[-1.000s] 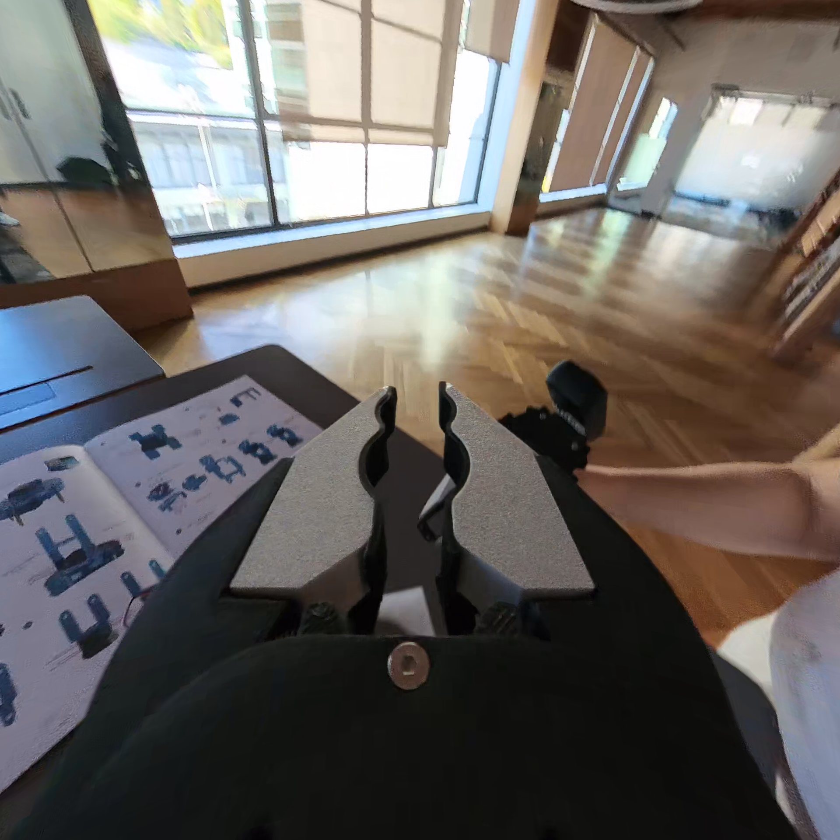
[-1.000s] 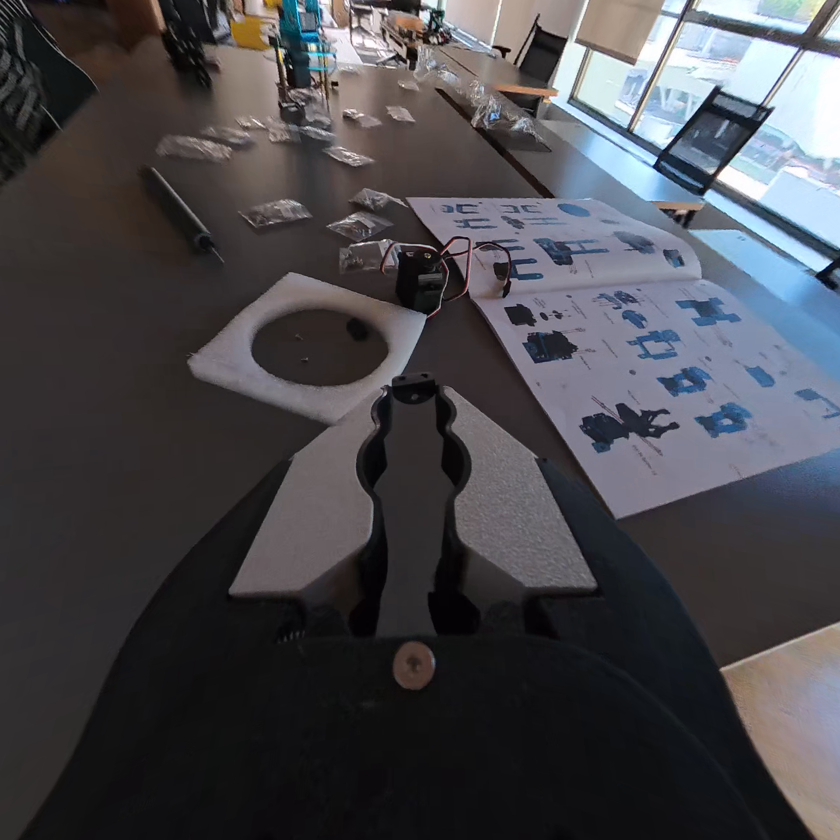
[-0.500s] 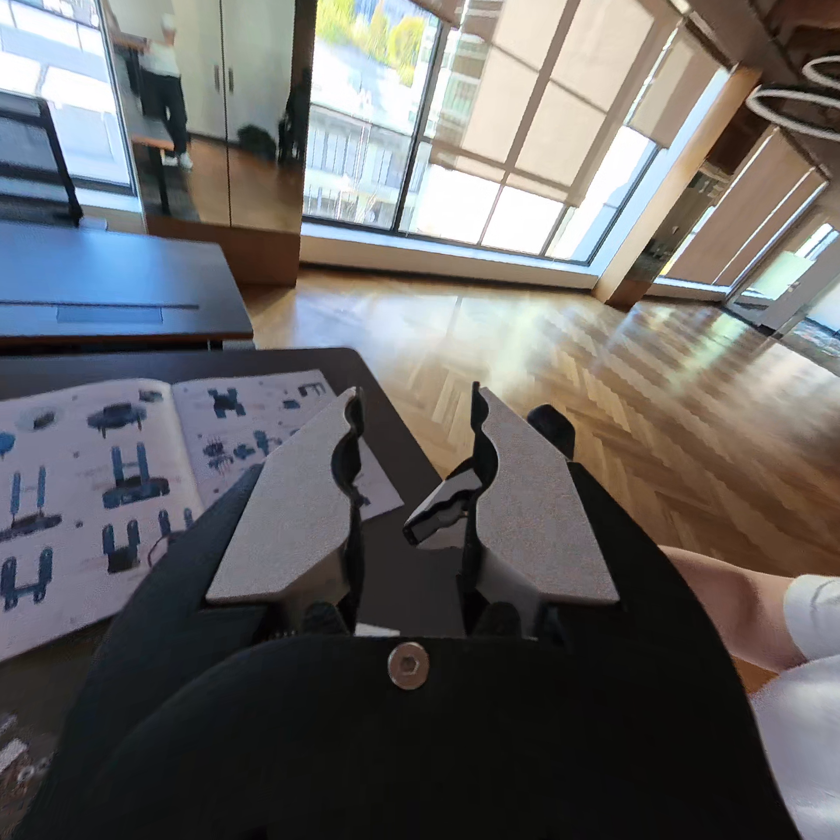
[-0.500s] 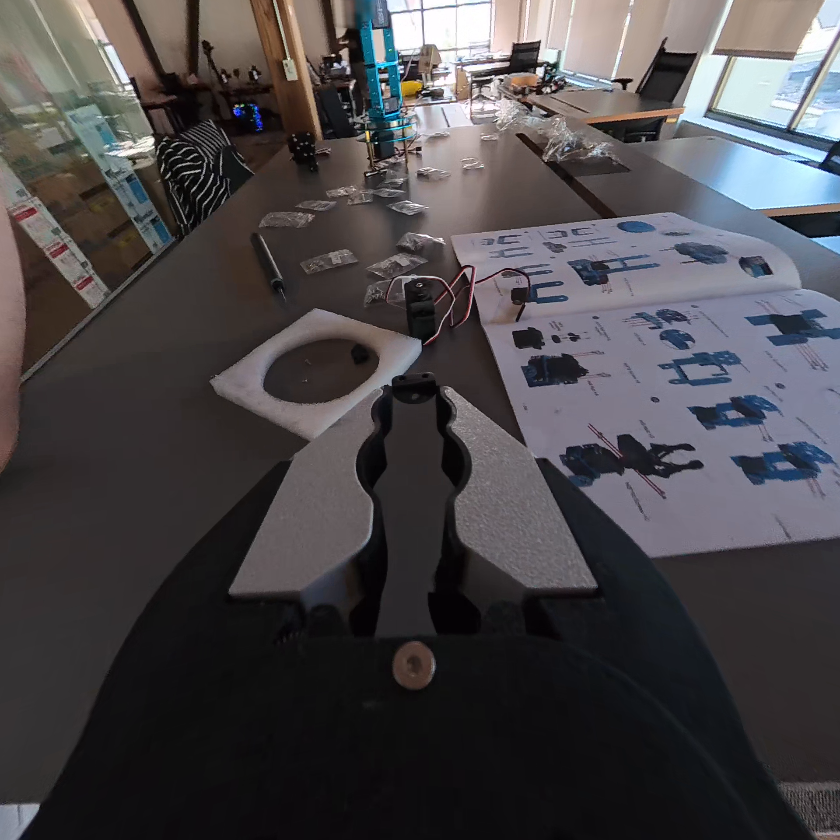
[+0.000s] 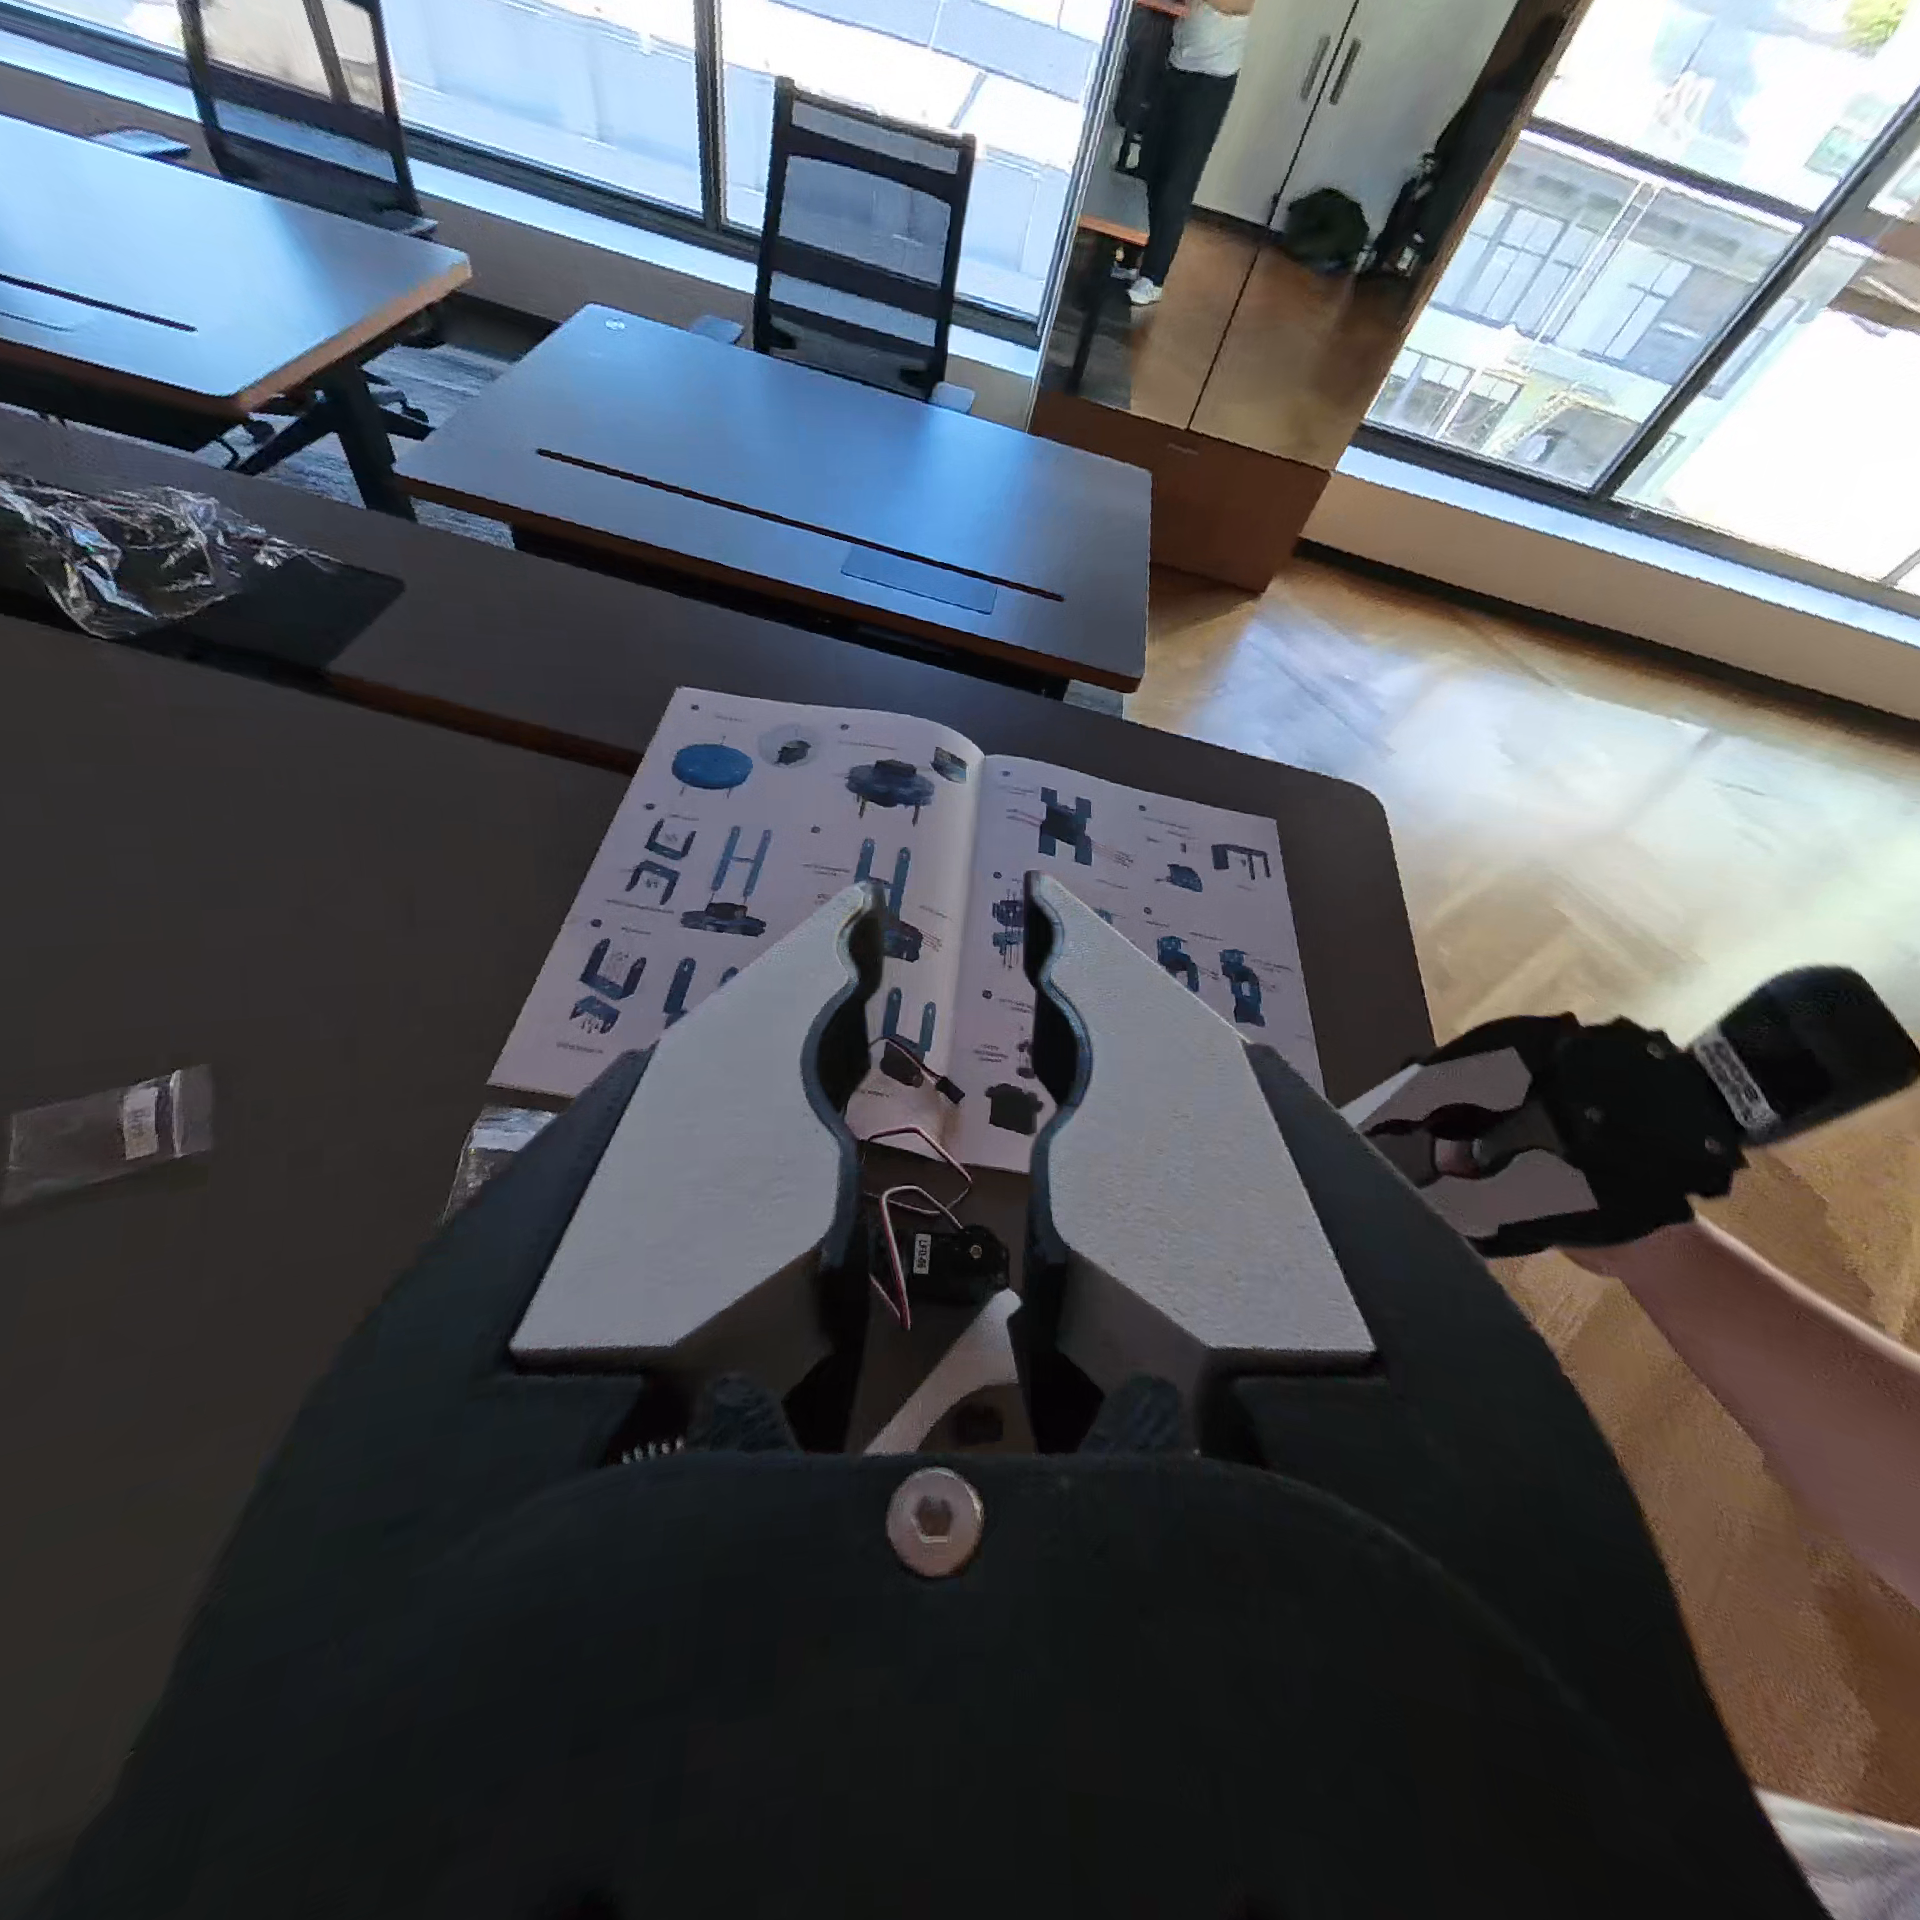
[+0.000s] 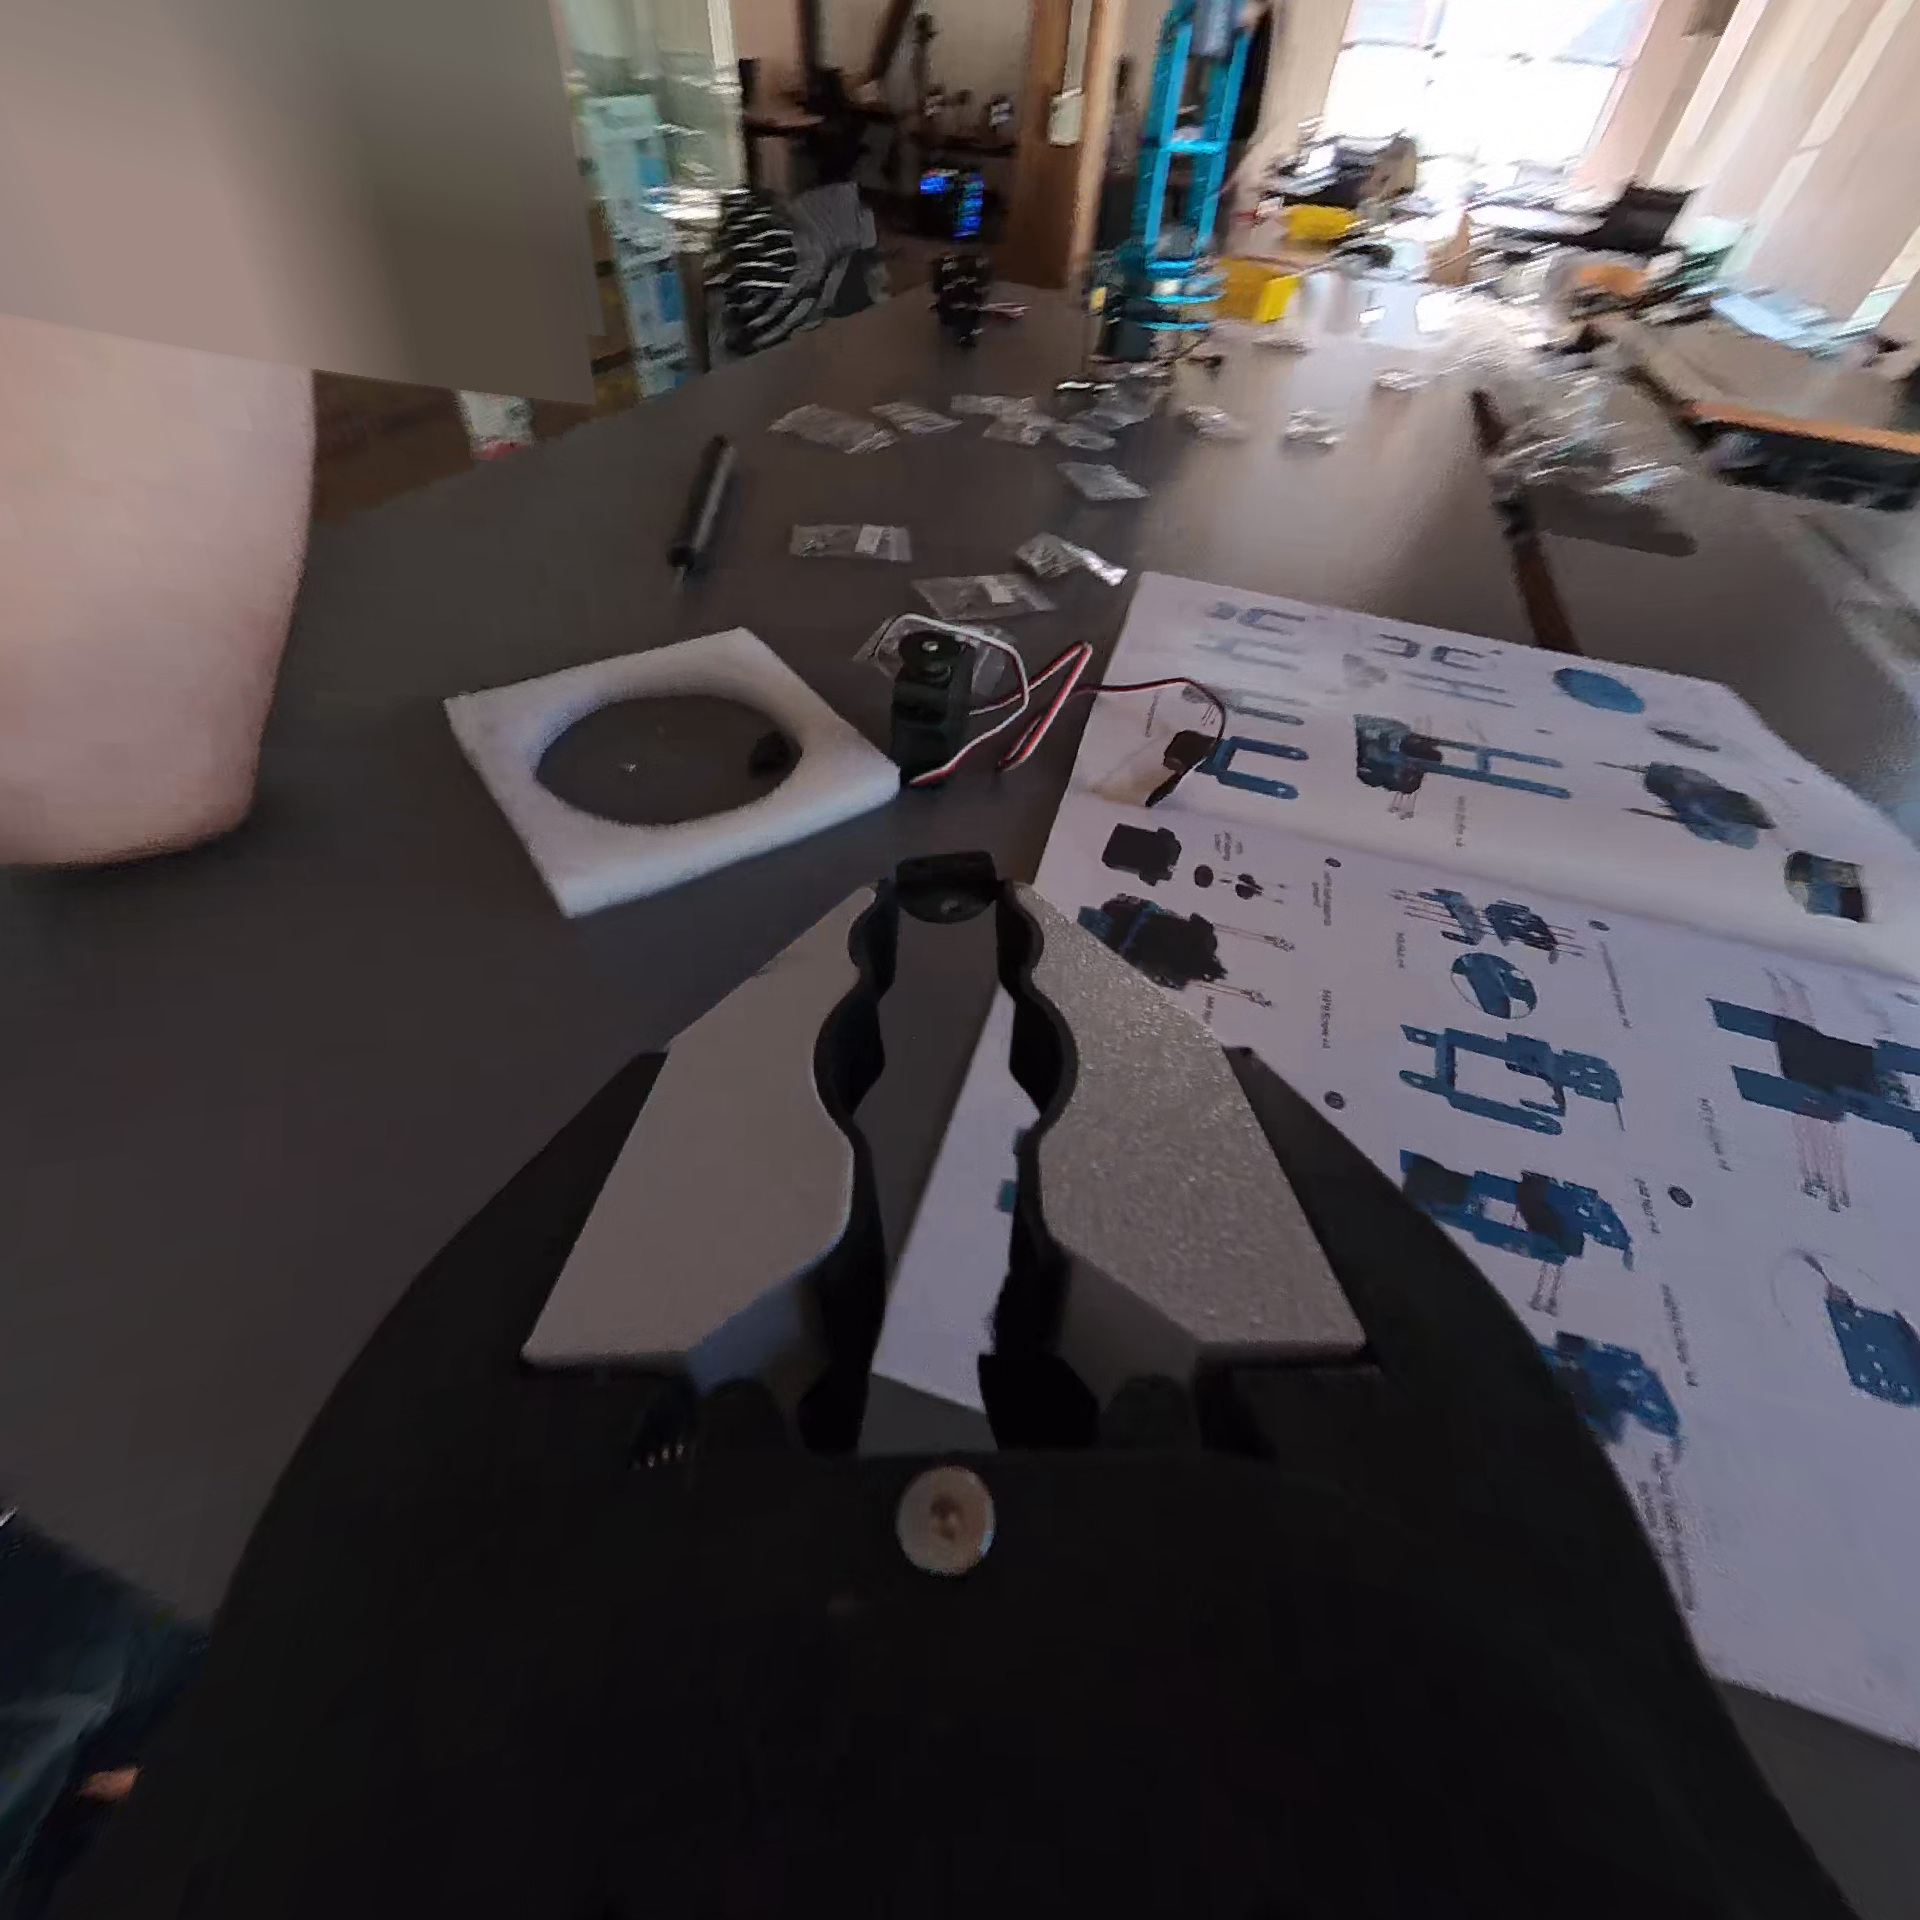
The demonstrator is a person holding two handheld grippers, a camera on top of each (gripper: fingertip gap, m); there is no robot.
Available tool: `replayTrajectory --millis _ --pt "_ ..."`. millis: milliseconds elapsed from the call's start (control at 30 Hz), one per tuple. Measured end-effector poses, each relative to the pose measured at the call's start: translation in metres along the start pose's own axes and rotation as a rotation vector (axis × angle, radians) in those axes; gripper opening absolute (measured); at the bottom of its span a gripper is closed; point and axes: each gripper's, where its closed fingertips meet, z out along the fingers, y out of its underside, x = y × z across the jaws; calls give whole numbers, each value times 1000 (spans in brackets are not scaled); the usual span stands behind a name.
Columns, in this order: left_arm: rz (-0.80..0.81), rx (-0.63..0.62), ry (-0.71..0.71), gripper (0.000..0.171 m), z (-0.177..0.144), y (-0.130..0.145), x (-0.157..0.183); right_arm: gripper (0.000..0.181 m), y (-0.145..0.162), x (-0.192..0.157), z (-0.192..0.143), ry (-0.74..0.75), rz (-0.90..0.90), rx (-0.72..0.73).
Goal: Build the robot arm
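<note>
Servo [image 6: 928,717] stands on the dark table [image 6: 312,1039], just beside the white foam square [image 6: 665,764] with a round cutout, its red/white/black wires [image 6: 1049,686] trailing onto the open manual [image 6: 1455,987]. Left gripper [image 5: 954,894] hangs over that same spot, fingers spread with a clear gap, nothing between them; through the gap the servo [image 5: 951,1252], wires and a corner of the foam [image 5: 966,1361] show below, manual [image 5: 935,904] beyond. Right gripper [image 6: 945,899] is clamped on a small black part [image 6: 945,883] at its tips; the part is too small and dark to tell what it is. It hovers above the table at the manual's near-left edge, short of the foam, not touching either. In the left wrist view the right gripper [image 5: 1382,1127] shows far right, off the table edge, over the wood floor [image 5: 1558,831], an arm [image 5: 1766,1382] behind it. Small clear bags [image 6: 966,592] lie scattered past the servo, with a black rod-like tool [image 6: 701,504] to their left. One more bag [image 5: 109,1127] sits left of the left gripper. Right wrist view is motion-blurred, background unreadable. Desks [image 5: 779,499] and chairs [image 5: 862,239] stand by the windows.
</note>
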Motion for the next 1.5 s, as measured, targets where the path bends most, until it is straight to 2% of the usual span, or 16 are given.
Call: replayTrajectory --millis 133,267,400,500,567,667,733,800,867,900,1067,1267,1433,1500 --pt "-7 66 15 20 6 -16 6 18 -9 31 -14 -290 85 -64" --pt "13 54 -31 20 15 -19 6 19 -46 62 -10 -536 20 -95" --pt "35 88 -19 18 22 -27 14 18 -82 74 4 -803 -24 -109" --pt "22 117 -1 18 26 -32 15 19 -88 80 20 -941 -28 -147" --pt "1 152 21 18 27 -37 15 18 -82 80 26 -1036 -27 -176" --pt "-27 228 73 17 24 -48 19 18 -59 86 41 -1068 -4 -203" --pt "-54 302 111 18 18 -58 22 18 -45 87 44 -1095 28 -168" --pt "-86 374 144 18 10 -67 23 18 -37 88 44 -1119 72 -122" --pt "-115 424 151 18 4 -72 20 18 -27 90 46 -1122 90 -167" --pt "-126 437 143 18 2 -73 16 18 -28 89 47 -1131 86 -144" --pt "-120 434 75 19 5 -72 4 18 -20 85 49 -1189 99 -162" --pt "-137 409 57 19 10 -67 -5 18 -21 95 48 -1168 120 -143" --pt "-144 427 3 18 1 -66 -21 18 -22 103 48 -1158 154 -134" --pt "-168 475 -44 18 -12 -69 -34 18 -23 101 48 -1169 155 -130"
